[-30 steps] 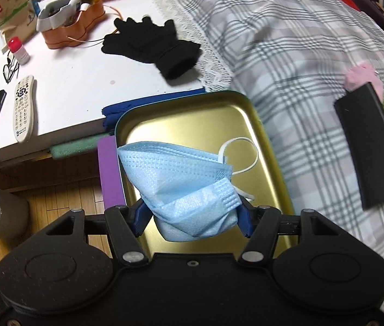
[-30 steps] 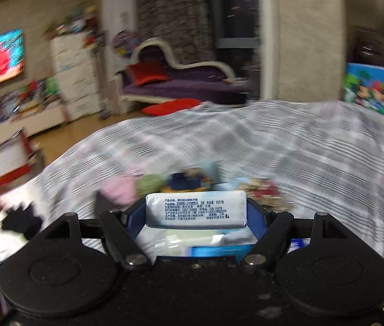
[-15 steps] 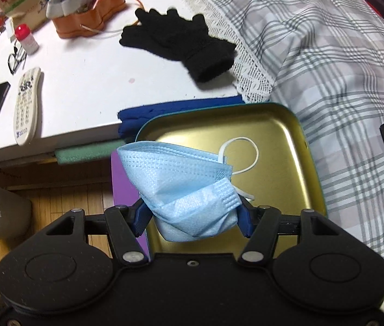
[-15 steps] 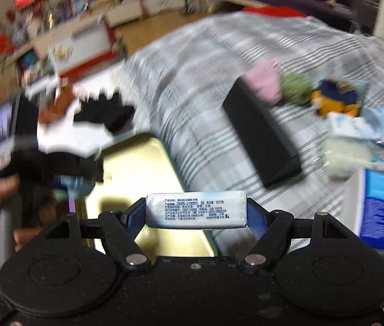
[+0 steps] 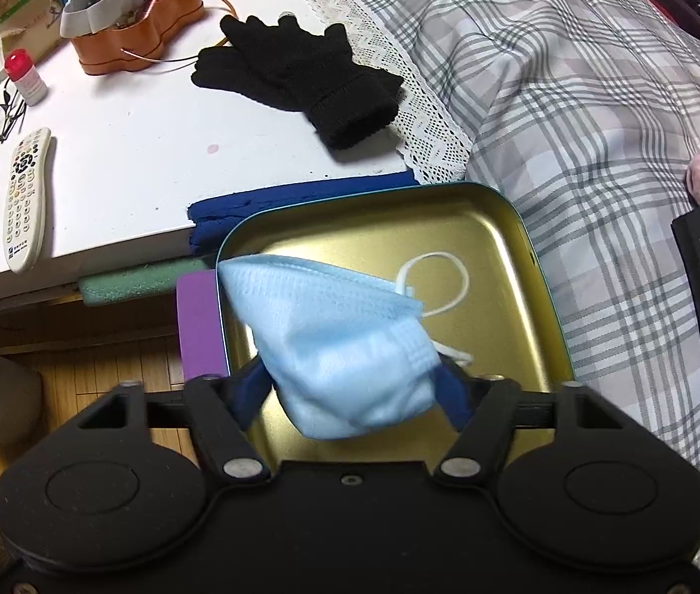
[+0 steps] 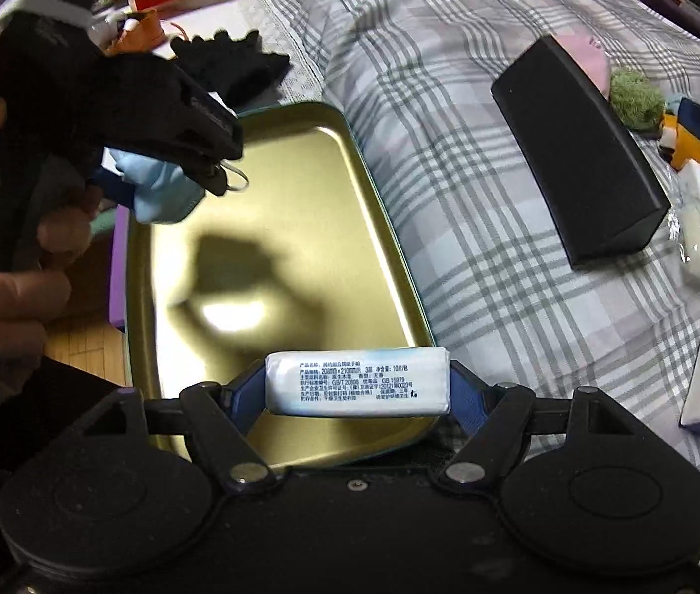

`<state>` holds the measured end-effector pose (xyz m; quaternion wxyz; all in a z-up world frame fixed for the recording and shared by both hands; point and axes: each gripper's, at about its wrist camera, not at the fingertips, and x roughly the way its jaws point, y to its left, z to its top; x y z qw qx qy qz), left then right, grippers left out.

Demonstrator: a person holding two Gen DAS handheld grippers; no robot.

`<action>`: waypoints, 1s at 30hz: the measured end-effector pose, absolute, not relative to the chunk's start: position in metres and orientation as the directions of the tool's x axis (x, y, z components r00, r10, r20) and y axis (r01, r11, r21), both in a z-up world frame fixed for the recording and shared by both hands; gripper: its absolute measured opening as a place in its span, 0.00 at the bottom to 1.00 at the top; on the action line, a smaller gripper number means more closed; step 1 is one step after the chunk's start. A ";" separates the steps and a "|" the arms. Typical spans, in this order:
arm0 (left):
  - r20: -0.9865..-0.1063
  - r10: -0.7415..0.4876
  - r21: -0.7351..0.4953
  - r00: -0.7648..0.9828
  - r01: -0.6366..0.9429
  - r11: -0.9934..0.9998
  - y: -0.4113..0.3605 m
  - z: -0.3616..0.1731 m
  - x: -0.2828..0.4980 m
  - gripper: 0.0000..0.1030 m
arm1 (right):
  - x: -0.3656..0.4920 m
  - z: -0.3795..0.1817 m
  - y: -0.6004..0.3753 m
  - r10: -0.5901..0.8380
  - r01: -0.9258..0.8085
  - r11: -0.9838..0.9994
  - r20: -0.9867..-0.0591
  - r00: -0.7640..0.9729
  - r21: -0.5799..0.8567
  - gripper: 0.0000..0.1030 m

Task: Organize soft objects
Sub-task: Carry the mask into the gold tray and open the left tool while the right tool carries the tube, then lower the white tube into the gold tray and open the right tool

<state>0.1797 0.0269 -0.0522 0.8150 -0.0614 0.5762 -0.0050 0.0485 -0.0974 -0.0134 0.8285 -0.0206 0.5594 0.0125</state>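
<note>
Both grippers are loaded and hanging over the same target: the left gripper point(image 5: 350, 386) is pinched onto a blue face mask point(image 5: 335, 341), and the right gripper point(image 6: 357, 386) is clamped across the ends of a white tissue pack point(image 6: 357, 383). Biggest thing in play is the plaid bedspread point(image 5: 573, 99), running up against the white table point(image 5: 127, 158). On the bedspread sits the gold tray point(image 6: 271, 227), its floor bare in both views, and that looks like the drop zone. Mask up at the tray's far left corner in the right wrist view, tissue pack over the near rim. Next down in size, a black box point(image 6: 577, 148) lies on the bedspread well right of the tray, and black gloves point(image 5: 295, 79) wait on the table beyond it. Now the handling: the mask is feather-light and floppy, it droops and bunches around the pads, so a pinch through the folded body is the sensible hold; its white ear loop point(image 5: 434, 282) dangles free and could snag on the rim. The tissue pack should be light and squashy with a slick wrapper, so gripping end to end, as here, seems right.
</note>
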 end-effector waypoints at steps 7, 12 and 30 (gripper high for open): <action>-0.937 -0.076 -0.108 0.342 -0.075 0.991 0.028 -0.053 0.179 0.76 | 0.050 0.000 -0.099 0.002 -0.058 0.998 -0.906 0.422 -0.024 0.85; -0.938 -0.079 -0.108 0.336 -0.068 0.992 0.027 -0.053 0.179 0.76 | 0.049 -0.002 -0.101 -0.010 -0.045 0.998 -0.909 0.417 -0.032 0.91; -0.935 -0.043 -0.062 0.351 -0.041 0.997 0.021 -0.056 0.176 0.84 | 0.036 0.013 -0.109 -0.087 0.030 0.996 -0.894 0.440 -0.082 0.99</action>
